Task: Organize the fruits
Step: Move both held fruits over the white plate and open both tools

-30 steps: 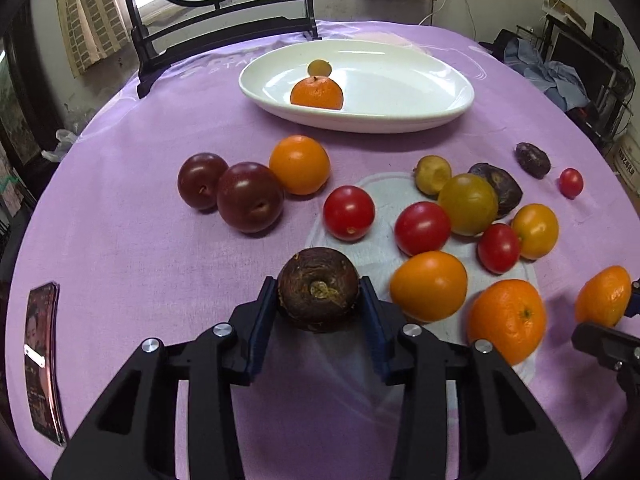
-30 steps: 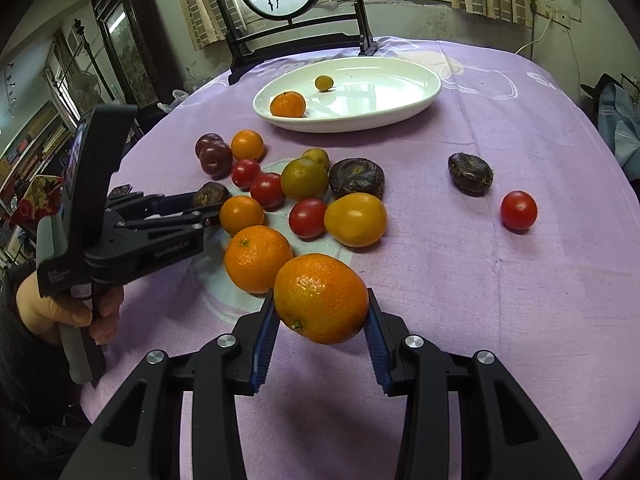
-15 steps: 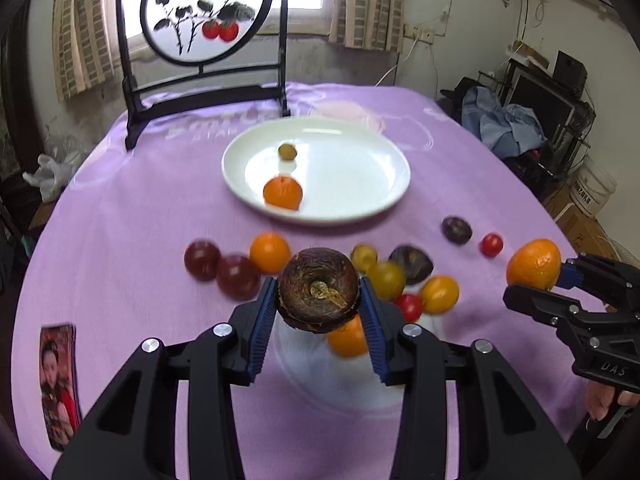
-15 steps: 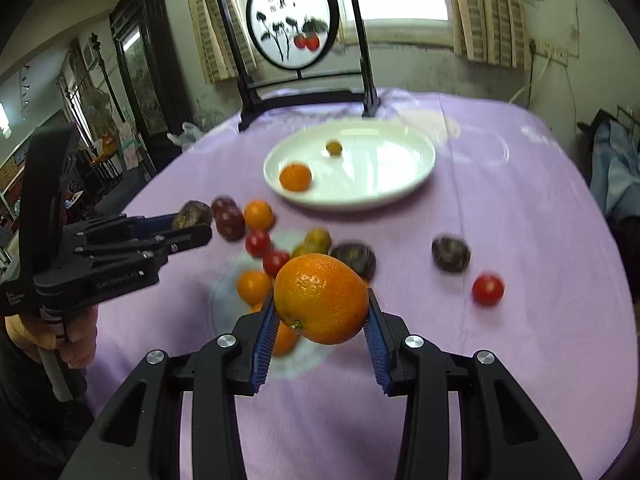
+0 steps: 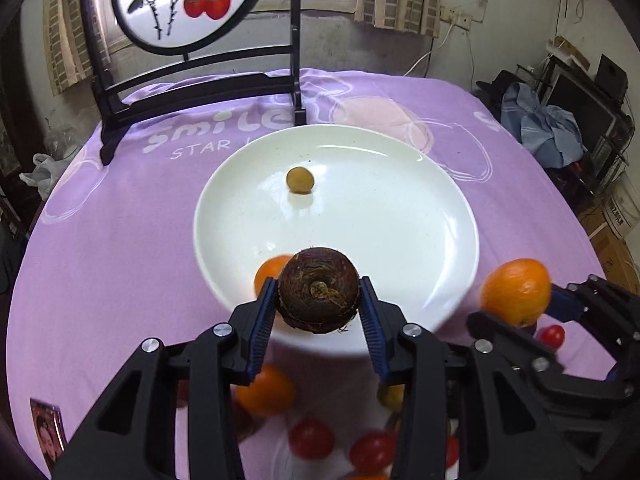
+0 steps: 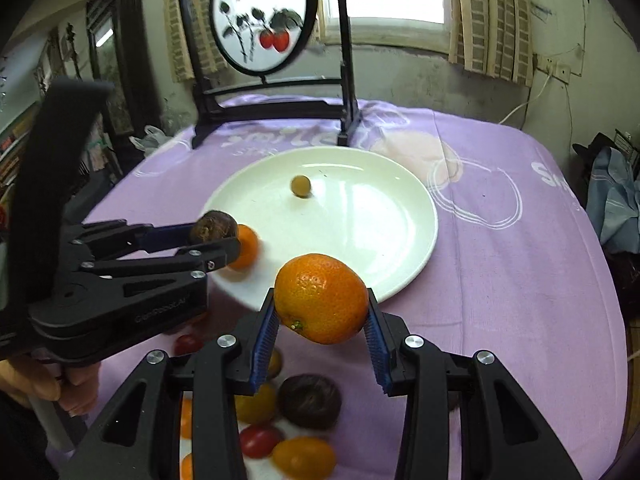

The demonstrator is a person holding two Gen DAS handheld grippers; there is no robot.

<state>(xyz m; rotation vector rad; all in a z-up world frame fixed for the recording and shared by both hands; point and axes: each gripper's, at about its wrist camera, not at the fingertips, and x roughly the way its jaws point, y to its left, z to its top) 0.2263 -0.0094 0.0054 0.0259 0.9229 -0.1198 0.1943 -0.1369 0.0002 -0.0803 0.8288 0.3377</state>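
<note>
Left gripper: its blue ribbed pads clamp a round, rough-skinned dark brown fruit, held in the air over the near rim of the wide, shallow white ceramic plate.
Right gripper: its pads pinch a glossy orange mandarin at its widest part, just short of the plate's near edge.
Plate contents: a small olive-yellow round fruit near the middle and a second orange citrus at the near rim, directly under the brown fruit.
Loose fruit: red tomatoes and other pieces lie on the purple printed tablecloth below both grippers.
Risk, release: dropped from this height, the brown fruit would likely strike the citrus below and roll off the shallow rim.
Risk, crowding: both grippers converge on the same near edge, so they may knock each other.
Risk, grip: the smooth mandarin may slip.
</note>
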